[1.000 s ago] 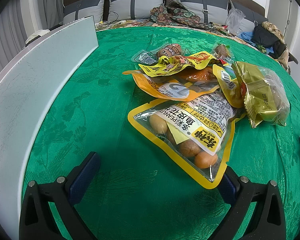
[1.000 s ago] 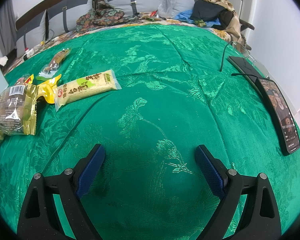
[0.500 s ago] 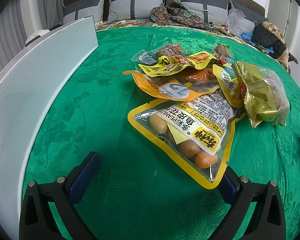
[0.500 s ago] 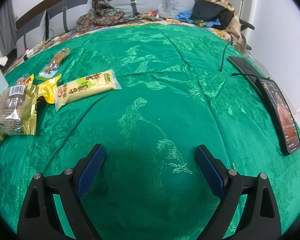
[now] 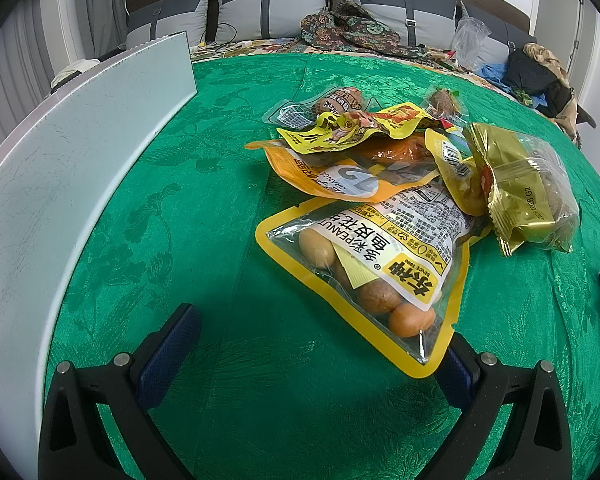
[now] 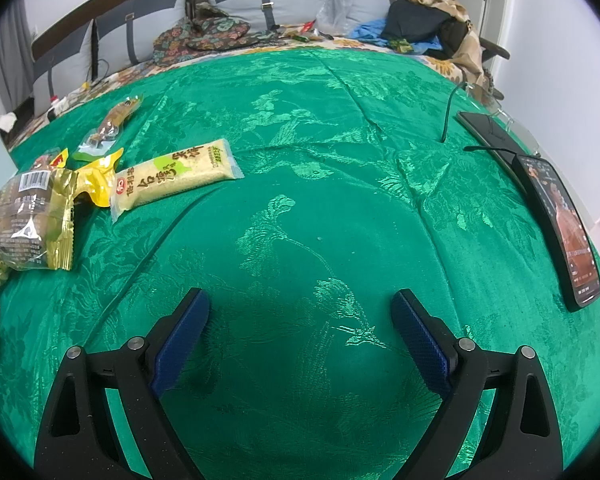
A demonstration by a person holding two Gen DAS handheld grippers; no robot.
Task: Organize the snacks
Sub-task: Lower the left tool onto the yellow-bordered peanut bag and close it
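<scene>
My left gripper [image 5: 316,344] sits low and level, its jaws spread wide with nothing between them. Each finger is a black bracket with two silver screws, faced on the inside with a dark blue ribbed pad [image 5: 168,354]; the pad on the other side is partly hidden from my view. My right gripper [image 6: 300,330] shows the same posture: jaws parted wide, empty, pointing forward and angled slightly down. Its blue pads [image 6: 418,340] are both plainly visible, facing each other across the gap. I see neither hand, wrist nor sleeve in either wrist view, only the fingers reaching forward from the bottom edge.
</scene>
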